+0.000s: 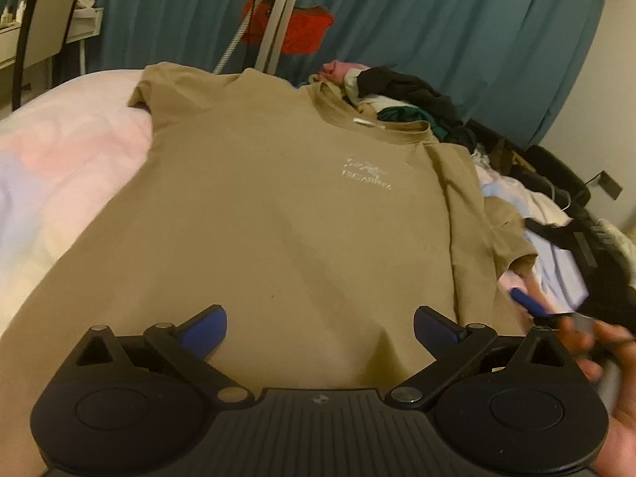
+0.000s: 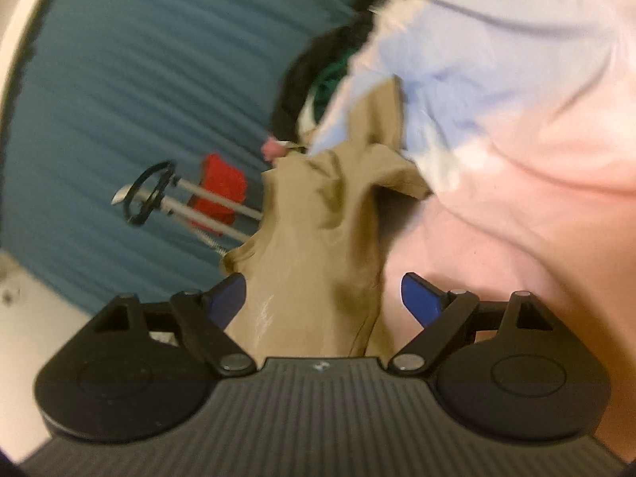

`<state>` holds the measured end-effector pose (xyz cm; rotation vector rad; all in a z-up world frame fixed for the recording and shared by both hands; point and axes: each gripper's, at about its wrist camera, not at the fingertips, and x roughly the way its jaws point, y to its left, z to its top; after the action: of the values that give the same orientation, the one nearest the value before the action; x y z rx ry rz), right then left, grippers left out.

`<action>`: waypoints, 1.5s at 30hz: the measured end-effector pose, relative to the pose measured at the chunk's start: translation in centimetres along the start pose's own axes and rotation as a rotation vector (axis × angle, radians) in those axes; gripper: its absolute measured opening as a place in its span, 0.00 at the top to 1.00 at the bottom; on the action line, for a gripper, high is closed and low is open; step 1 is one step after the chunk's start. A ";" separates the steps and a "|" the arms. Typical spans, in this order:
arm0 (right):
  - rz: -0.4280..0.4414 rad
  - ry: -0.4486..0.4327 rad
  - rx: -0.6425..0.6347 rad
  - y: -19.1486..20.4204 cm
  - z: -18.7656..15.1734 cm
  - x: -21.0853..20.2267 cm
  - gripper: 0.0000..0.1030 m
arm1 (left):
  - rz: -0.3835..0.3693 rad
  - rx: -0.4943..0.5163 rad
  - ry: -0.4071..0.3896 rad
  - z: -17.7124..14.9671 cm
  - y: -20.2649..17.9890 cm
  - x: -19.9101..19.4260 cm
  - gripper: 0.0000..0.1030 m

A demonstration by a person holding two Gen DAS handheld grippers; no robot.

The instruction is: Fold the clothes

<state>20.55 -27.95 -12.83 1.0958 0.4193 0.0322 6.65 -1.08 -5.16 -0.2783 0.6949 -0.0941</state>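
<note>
A tan t-shirt with a small white chest print lies spread front-up on the pink bedcover, collar at the far end. My left gripper is open and empty just above the shirt's near hem. My right gripper is open in a rolled, blurred view, with the shirt's edge lying between its blue pads; it does not pinch the cloth. In the left wrist view the right gripper shows only as a blurred blue fingertip beside the shirt's right sleeve.
A pile of dark, green and pink clothes lies past the collar and along the bed's right side. A tripod and a red bag stand before the teal curtain. A chair and desk are at far left.
</note>
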 end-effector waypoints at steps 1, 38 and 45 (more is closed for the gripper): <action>-0.015 -0.014 -0.006 -0.2 0.2 1.1 0.16 | -0.009 0.003 -0.010 0.1 0.2 0.3 0.02; -0.356 -0.150 -0.623 4.8 10.7 6.1 0.08 | 0.064 0.209 -0.073 -0.4 -0.5 4.6 0.00; -0.268 -0.124 -0.641 9.4 5.4 -4.1 0.08 | 0.014 0.196 -0.041 -0.3 -0.1 3.1 0.01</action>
<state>20.31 -29.12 -1.34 0.4028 0.4021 -0.1303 8.86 -1.76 -7.29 -0.0877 0.6412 -0.1420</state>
